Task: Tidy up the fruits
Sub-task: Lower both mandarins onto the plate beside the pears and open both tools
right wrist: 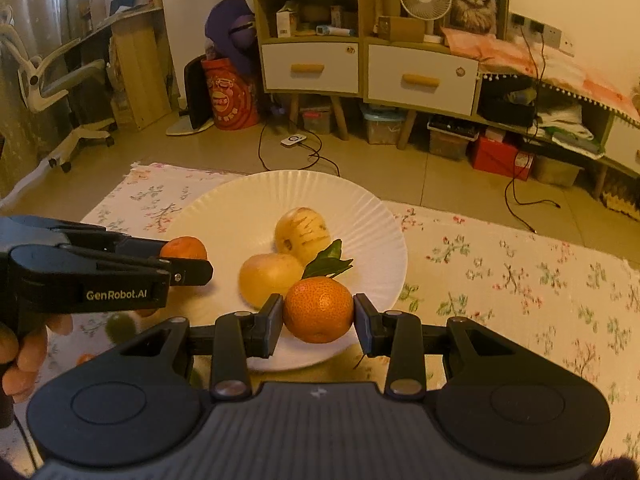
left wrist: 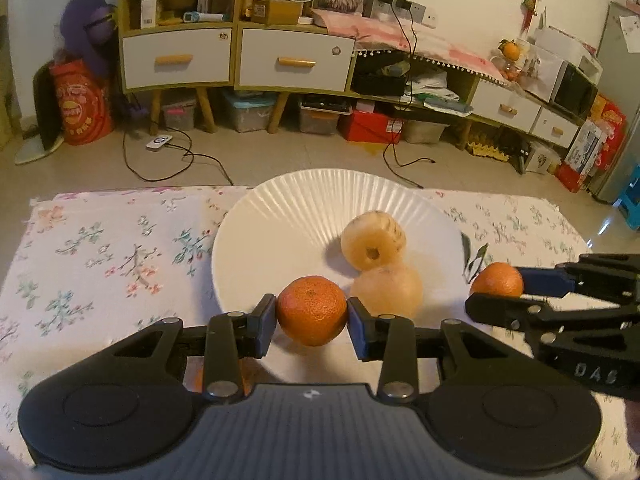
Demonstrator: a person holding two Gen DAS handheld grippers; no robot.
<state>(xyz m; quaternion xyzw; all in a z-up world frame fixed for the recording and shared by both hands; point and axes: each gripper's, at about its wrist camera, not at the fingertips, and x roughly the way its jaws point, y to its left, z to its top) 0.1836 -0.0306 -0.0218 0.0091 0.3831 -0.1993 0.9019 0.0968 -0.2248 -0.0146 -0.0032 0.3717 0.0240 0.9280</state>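
Note:
A white fluted plate (left wrist: 280, 216) sits on a floral cloth and holds two yellow apples (left wrist: 374, 240) (left wrist: 388, 290). My left gripper (left wrist: 312, 314) is shut on a plain tangerine (left wrist: 312, 308), held over the plate's near edge. My right gripper (right wrist: 319, 312) is shut on a tangerine with green leaves (right wrist: 319, 308), over the plate's right near rim. The plate (right wrist: 248, 204) and the apples (right wrist: 302, 232) (right wrist: 270, 276) also show in the right wrist view. Each gripper shows in the other's view: the right one (left wrist: 498, 290), the left one (right wrist: 186, 258).
The floral cloth (left wrist: 100, 248) covers the low table. Beyond its far edge lie the floor, cables, storage boxes and a cabinet with drawers (left wrist: 240, 56). A small orange fruit (right wrist: 85, 359) lies on the cloth under the left gripper.

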